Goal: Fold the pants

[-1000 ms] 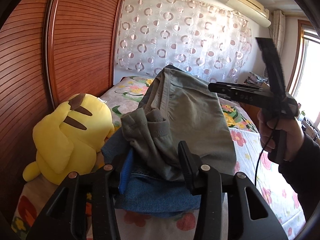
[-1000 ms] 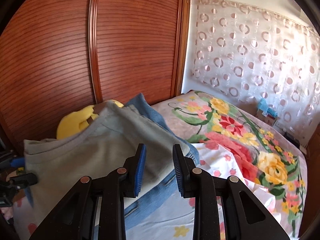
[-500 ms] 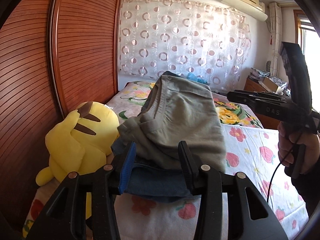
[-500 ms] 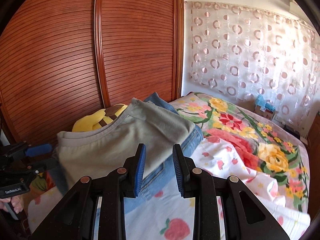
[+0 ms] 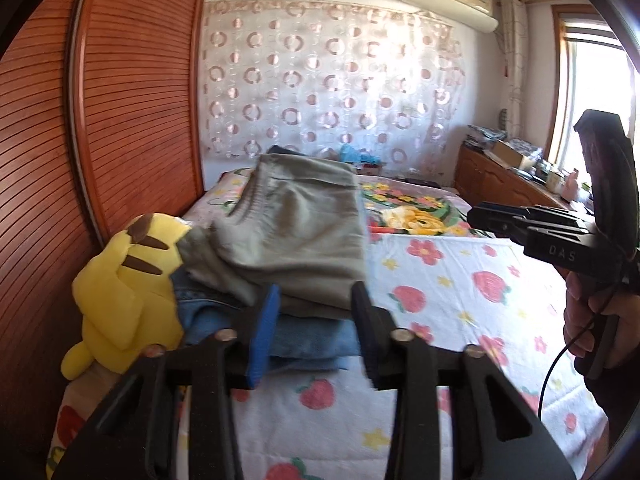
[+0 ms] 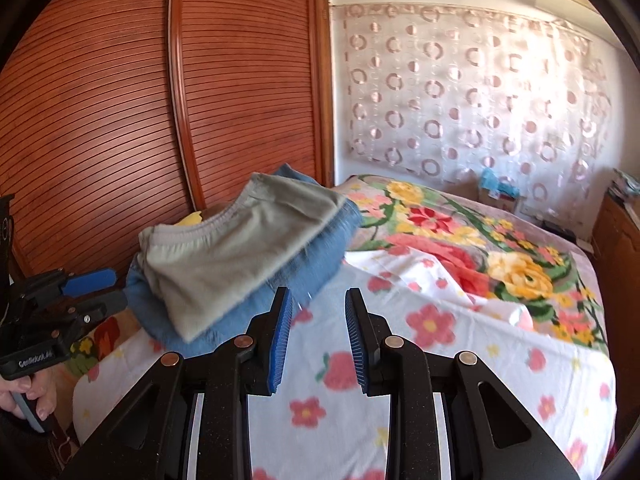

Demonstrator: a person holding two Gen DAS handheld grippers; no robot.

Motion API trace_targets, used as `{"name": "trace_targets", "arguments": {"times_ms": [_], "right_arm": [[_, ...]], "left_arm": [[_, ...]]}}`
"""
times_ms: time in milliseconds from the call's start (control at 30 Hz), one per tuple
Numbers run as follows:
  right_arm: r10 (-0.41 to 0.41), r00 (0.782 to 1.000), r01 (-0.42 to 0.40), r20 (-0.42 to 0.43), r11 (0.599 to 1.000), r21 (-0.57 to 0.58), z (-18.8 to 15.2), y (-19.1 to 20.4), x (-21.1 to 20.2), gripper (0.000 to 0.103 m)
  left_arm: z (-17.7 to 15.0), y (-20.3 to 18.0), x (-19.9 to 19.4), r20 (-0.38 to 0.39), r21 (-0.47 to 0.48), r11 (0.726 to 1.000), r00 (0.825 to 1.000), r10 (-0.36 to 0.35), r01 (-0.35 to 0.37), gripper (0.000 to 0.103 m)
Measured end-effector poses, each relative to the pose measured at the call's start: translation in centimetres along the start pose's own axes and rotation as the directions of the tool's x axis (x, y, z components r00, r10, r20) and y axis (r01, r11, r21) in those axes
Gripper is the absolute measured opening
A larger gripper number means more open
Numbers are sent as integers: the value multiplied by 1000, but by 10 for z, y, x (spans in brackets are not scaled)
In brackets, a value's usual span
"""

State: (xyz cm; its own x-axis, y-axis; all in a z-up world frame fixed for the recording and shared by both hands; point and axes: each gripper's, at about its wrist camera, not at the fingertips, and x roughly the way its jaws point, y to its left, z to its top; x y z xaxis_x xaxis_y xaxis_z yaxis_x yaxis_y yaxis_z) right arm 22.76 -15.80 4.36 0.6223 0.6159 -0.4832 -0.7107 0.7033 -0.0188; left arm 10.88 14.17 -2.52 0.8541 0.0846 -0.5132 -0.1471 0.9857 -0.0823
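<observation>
Folded grey pants (image 5: 296, 240) stacked on jeans (image 5: 308, 340) at twelve o'clock; left gripper (image 5: 314, 332) closing empty, right gripper (image 6: 316, 336) parted, empty; risk: loose waistband edge slumping toward plush toy (image 5: 124, 280).

Matt grey cloth pants (image 5: 296, 236) on denim (image 6: 320, 256); glossy ribbed wood wardrobe (image 6: 120, 100), prob. veneer.

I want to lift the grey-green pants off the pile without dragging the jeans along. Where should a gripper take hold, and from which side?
Take the folded grey-green pants at the near corner of the fold, which overhangs the blue jeans in the right wrist view. Come in from the bed's near edge, level with the layers, one finger above and one beneath. That corner likely lets a finger under without catching denim. The elastic waistband sits beside the yellow plush toy, which crowds it.
</observation>
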Motion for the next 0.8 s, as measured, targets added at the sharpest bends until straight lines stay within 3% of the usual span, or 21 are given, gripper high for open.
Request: {"name": "trace_targets", "arguments": {"times_ms": [100, 500, 667, 700, 733, 800], "right_arm": [[-28, 1000, 28, 2, 999, 23, -11, 2, -22, 28], [-130, 991, 125, 40, 986, 112, -51, 16, -116, 29], [-161, 985, 152, 64, 980, 127, -63, 26, -147, 30], [-163, 984, 153, 69, 979, 132, -64, 28, -152, 30], [-167, 983, 156, 74, 979, 135, -67, 30, -157, 32], [-185, 979, 172, 88, 976, 137, -70, 36, -166, 42]], "left_arm": [[-2, -13, -2, -13, 24, 999, 999, -38, 39, 19], [-1, -63, -30, -6, 82, 989, 992, -126, 126, 22], [-2, -76, -44, 6, 112, 982, 989, -150, 149, 57], [-1, -78, -47, 7, 117, 981, 988, -155, 153, 75], [0, -80, -48, 13, 115, 981, 987, -160, 158, 84], [1, -84, -55, 30, 121, 979, 985, -172, 167, 88]]}}
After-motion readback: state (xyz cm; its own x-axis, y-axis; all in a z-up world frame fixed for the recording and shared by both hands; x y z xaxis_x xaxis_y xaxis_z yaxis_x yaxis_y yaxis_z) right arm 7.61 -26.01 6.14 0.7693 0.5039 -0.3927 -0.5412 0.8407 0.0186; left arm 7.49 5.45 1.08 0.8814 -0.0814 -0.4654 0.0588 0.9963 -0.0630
